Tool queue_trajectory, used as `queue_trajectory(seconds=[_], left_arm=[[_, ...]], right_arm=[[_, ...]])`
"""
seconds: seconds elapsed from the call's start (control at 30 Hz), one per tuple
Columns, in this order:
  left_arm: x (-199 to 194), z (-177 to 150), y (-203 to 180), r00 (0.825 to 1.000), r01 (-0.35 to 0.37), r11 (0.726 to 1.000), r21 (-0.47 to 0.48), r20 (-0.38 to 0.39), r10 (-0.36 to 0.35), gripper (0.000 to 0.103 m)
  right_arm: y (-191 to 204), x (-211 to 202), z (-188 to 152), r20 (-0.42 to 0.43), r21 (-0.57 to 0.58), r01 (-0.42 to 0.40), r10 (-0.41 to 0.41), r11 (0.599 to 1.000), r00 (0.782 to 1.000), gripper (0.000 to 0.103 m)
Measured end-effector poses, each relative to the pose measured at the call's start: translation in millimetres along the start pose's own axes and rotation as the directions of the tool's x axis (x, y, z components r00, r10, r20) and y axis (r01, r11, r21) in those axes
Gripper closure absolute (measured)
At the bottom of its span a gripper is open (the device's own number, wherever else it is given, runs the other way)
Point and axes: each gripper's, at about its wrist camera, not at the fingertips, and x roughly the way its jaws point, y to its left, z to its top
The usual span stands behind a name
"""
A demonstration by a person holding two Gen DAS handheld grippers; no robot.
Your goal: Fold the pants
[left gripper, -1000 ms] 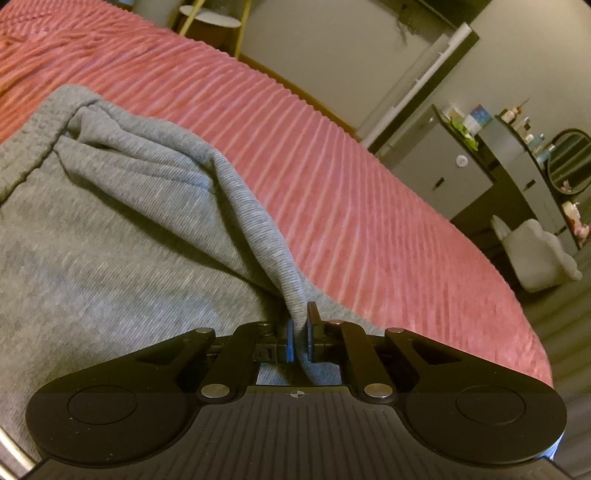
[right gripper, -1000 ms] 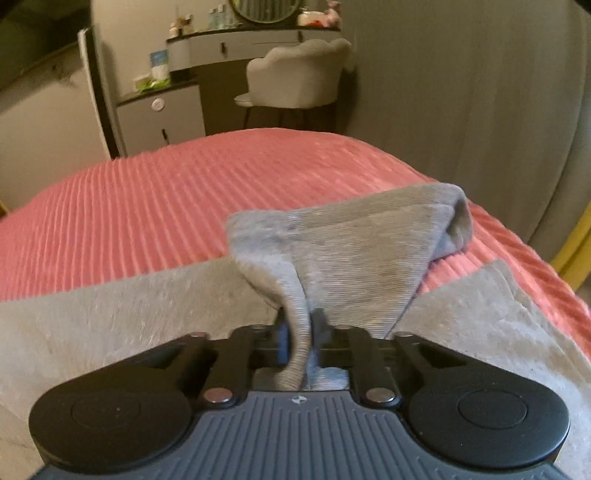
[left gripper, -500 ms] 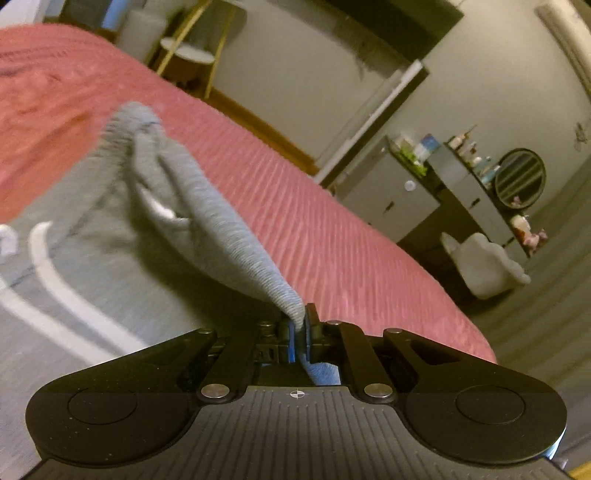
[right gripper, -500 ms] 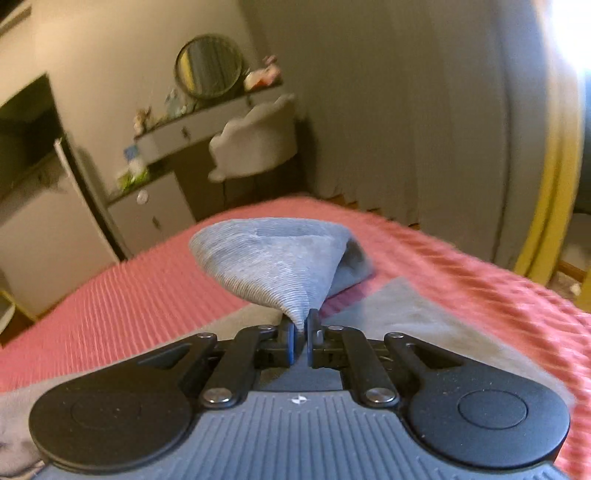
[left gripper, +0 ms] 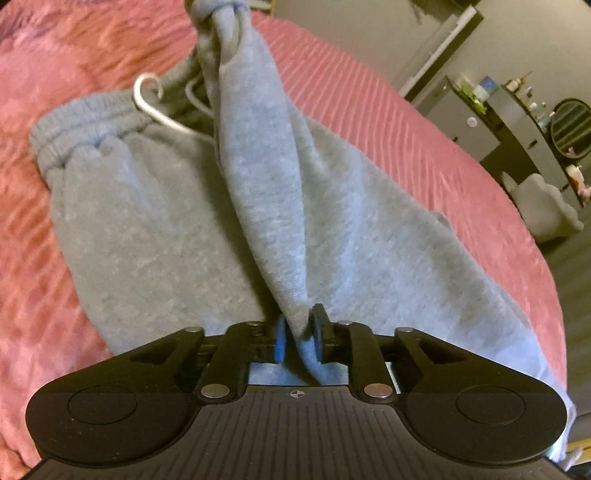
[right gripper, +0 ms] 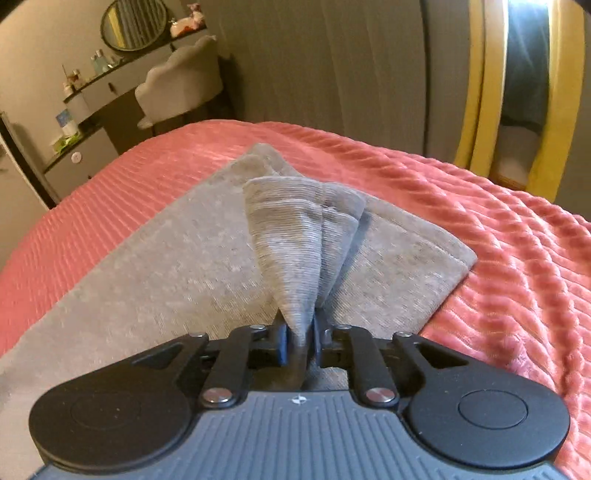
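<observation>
Grey sweatpants lie on a pink ribbed bedspread. In the left wrist view the elastic waistband with a white drawstring lies at the upper left. My left gripper is shut on a taut fold of the pants leg that stretches up and away over the waist part. In the right wrist view my right gripper is shut on the ribbed ankle cuff and holds it just above the flat grey fabric.
The bedspread surrounds the pants on all sides. Beyond the bed stand a dresser with a round mirror, a pale chair, a grey curtain and a yellow frame.
Both grippers have carried the leg end over the pants toward the waistband. The waistband and drawstring have come into the left view. The cuff in the right gripper now hangs low over the fabric.
</observation>
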Motion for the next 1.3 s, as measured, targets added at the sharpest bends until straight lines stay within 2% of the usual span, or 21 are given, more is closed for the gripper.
queue_trajectory(seconds=[0.07,0.13,0.17,0.2,0.23,0.27,0.3,0.4,0.47,0.67,0.8,0.83,0.87,0.93,1.07,1.17,1.27,1.3], left_arm=[[-4,3,5,1.000,-0.013,1.000,0.009,0.021,0.013,0.065],[-8,3,8,0.999,-0.012,1.000,-0.016,0.048,0.013,0.051],[-9,6,13,0.998,-0.012,0.999,-0.036,0.069,0.014,0.049],[-10,9,14,0.996,-0.020,0.999,-0.048,0.082,0.024,0.049],[-8,13,16,0.995,-0.039,0.997,-0.066,0.089,0.044,0.048],[-8,16,20,0.994,-0.039,0.996,-0.083,0.094,0.047,0.046],[-7,18,23,0.994,-0.027,0.995,-0.101,0.101,0.037,0.045],[-1,28,28,0.992,-0.021,0.991,-0.135,0.119,0.038,0.042],[2,36,31,0.991,-0.019,0.988,-0.151,0.128,0.039,0.042],[16,56,47,0.986,-0.026,0.975,-0.220,0.153,0.061,0.042],[23,69,42,0.982,-0.062,0.981,-0.184,0.167,0.093,0.043],[24,69,42,0.981,-0.061,0.981,-0.182,0.171,0.093,0.050],[23,69,42,0.981,-0.054,0.981,-0.184,0.176,0.087,0.064],[20,66,46,0.982,-0.026,0.980,-0.198,0.180,0.063,0.081],[3,53,55,0.980,-0.019,0.972,-0.235,0.190,0.065,0.089],[-13,44,64,0.982,-0.007,0.964,-0.267,0.182,0.058,0.091],[-31,32,79,0.982,0.023,0.942,-0.335,0.183,0.042,0.091],[-33,28,84,0.983,0.020,0.937,-0.348,0.180,0.046,0.091]], right_arm=[[-3,1,-4,0.020,-0.027,0.002,-0.002,1.000,1.000,0.078],[-4,0,-5,0.023,0.003,-0.006,0.006,1.000,1.000,0.071],[-7,0,-5,0.027,0.023,-0.019,0.018,1.000,0.999,0.069],[-8,2,-5,0.030,0.037,-0.033,0.032,0.999,0.999,0.061],[-9,2,-6,0.032,0.044,-0.056,0.054,0.997,0.998,0.047],[-6,1,-11,0.032,0.034,-0.078,0.077,0.996,0.997,0.039],[-1,2,-12,0.031,0.002,-0.083,0.083,0.997,0.996,0.030],[29,3,-15,0.017,-0.154,-0.012,0.015,0.988,1.000,0.017],[40,5,-19,0.022,-0.216,0.025,-0.020,0.976,1.000,0.017],[31,5,-17,0.022,-0.161,-0.009,0.013,0.987,1.000,0.017],[32,4,-18,0.025,-0.170,0.002,0.002,0.985,1.000,0.017],[32,4,-18,0.026,-0.172,0.004,0.000,0.985,1.000,0.017],[33,4,-18,0.027,-0.172,0.005,-0.001,0.985,1.000,0.017],[32,3,-17,0.029,-0.169,0.004,0.000,0.986,1.000,0.017],[31,5,-17,0.030,-0.164,0.001,0.004,0.986,1.000,0.017],[30,4,-16,0.033,-0.161,0.001,0.005,0.987,0.999,0.017],[29,0,-15,0.048,-0.147,0.018,-0.011,0.989,0.999,0.031],[26,-1,-14,0.051,-0.130,0.019,-0.012,0.991,0.999,0.040]])
